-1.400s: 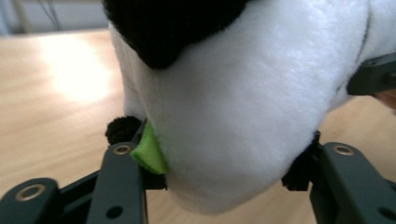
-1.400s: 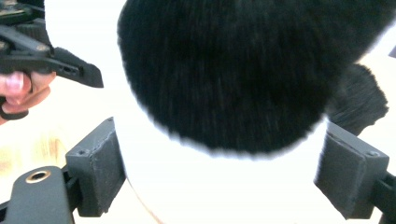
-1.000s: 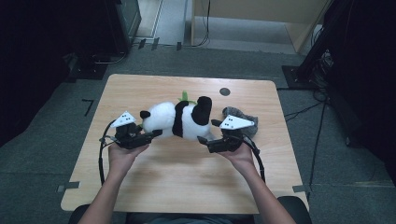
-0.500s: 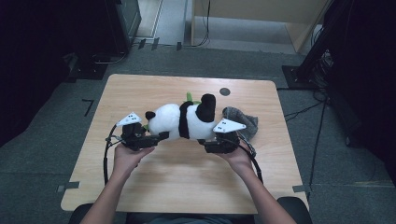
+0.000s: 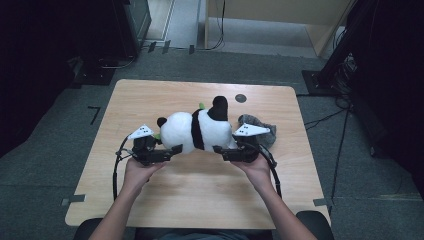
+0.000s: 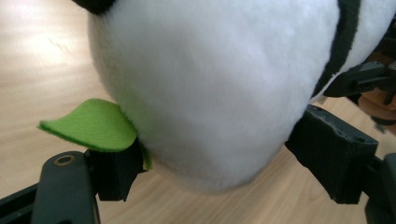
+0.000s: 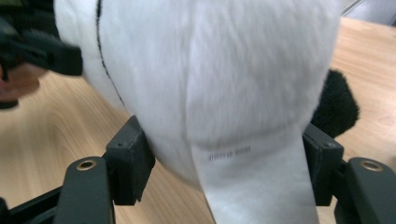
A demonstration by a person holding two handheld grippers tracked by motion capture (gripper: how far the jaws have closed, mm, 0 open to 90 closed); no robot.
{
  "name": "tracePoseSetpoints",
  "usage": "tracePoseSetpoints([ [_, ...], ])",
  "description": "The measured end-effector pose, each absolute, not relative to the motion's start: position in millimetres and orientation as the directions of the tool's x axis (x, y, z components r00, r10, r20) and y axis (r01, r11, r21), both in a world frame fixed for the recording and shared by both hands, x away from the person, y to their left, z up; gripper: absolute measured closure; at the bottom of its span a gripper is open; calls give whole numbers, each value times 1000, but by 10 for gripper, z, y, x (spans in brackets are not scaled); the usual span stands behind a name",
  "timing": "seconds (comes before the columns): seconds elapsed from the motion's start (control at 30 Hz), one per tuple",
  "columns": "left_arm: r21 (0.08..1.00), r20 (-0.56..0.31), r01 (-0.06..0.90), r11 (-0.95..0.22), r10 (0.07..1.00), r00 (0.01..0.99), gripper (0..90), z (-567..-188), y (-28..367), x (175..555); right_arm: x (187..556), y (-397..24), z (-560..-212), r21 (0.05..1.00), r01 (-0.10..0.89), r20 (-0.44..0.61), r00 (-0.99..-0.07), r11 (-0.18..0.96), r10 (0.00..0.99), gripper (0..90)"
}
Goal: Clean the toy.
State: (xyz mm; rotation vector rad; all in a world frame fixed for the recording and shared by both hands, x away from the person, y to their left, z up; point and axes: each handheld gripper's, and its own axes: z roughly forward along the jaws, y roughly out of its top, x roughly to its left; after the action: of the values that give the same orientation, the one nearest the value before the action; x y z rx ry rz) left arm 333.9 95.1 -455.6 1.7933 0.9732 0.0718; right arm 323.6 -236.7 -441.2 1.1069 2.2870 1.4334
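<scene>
Panda plush (image 5: 196,131) lies on its side across the middle of the desk (image 5: 200,195), its white body between my two hands and one black paw sticking up toward the far edge. My left hand-held gripper (image 5: 172,149) sits at the plush's left end. Its jaws have just been opening, and in the left gripper view the round white body (image 6: 219,88) bulges down between them. The jaw on the right of that view stands clear of the fur, while the one on the left lies against a green felt leaf (image 6: 93,125) tucked under the plush, so nothing is pinched there. My right hand-held gripper (image 5: 222,150) is at the other end. In the right gripper view its jaws sit close on both flanks of the white fur (image 7: 224,84), with a white sewn-in label (image 7: 254,182) hanging down between them; the near-left pad looks pressed into the plush, so I read this one as pinching the body. A crumpled grey cloth (image 5: 260,125) lies on the desk just beyond my right hand, near the plush.
</scene>
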Motion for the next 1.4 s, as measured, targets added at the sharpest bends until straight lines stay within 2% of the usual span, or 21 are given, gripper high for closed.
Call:
tracePoseSetpoints([
  [0.17,792,-388,597,-126,652,652,198,-4569,940,3339,3245,-2383,-4419,819,532,243,-659,213,712,316],
  [0.33,762,-460,641,-90,622,634,198,-4608,977,3393,3217,-2383,-4384,831,515,225,-658,211,718,295],
  [0.77,727,-476,681,-84,653,589,185,-4642,1036,3395,3208,-2324,-4377,798,556,247,-651,230,718,274],
  [1.2,715,-494,695,-75,651,577,181,-4619,1053,3364,3177,-2277,-4287,813,536,232,-654,225,720,271],
  [1.33,711,-523,702,-43,635,569,181,-4579,1073,3348,3198,-2293,-4268,783,603,339,-622,156,706,263],
  [1.4,717,-508,696,-51,644,571,181,-4596,1063,3361,3200,-2299,-4257,793,585,313,-630,170,711,266],
])
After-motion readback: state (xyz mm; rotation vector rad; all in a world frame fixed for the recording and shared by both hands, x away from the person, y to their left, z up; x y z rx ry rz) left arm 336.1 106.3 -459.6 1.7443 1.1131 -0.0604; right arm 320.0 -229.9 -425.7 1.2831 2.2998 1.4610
